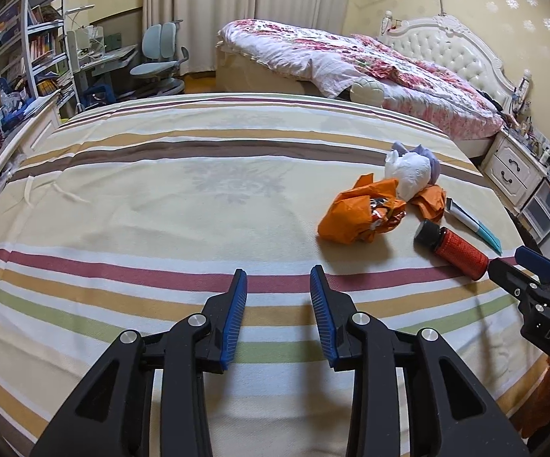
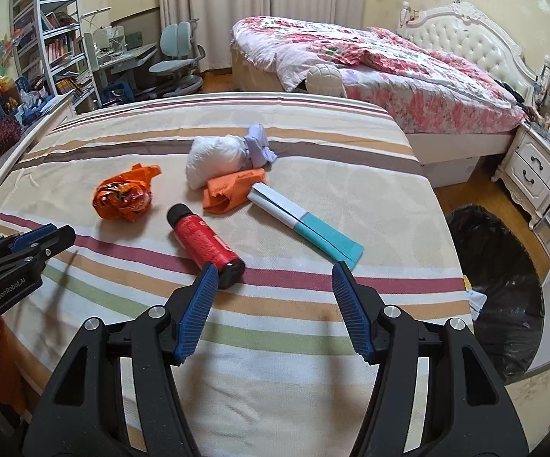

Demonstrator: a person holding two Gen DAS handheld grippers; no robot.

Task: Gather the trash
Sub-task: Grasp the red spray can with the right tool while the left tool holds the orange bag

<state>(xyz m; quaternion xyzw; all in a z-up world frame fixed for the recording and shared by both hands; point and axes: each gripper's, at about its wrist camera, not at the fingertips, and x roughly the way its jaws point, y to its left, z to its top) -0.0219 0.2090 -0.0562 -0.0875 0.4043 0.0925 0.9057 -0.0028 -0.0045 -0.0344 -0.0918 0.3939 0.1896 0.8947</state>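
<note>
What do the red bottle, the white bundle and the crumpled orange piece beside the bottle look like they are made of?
Red bottle: probably plastic with a finely textured red sleeve and a smooth black cap. White bundle: soft, quilted, wrinkled, likely paper or nonwoven. Orange wrapper: thin crinkled film, glossy printed patches catching light, likely plastic or foil.

White letters "DAS" stand on the black body of the right gripper (image 1: 518, 266), seen at the right edge of the left wrist view; the word is cut off by the frame. "GenRobot.AI" is printed in pale letters along the black body of the left gripper (image 2: 42, 238), at the left edge of the right wrist view. Print on the red bottle (image 2: 205, 243) is too blurred to read.
</note>
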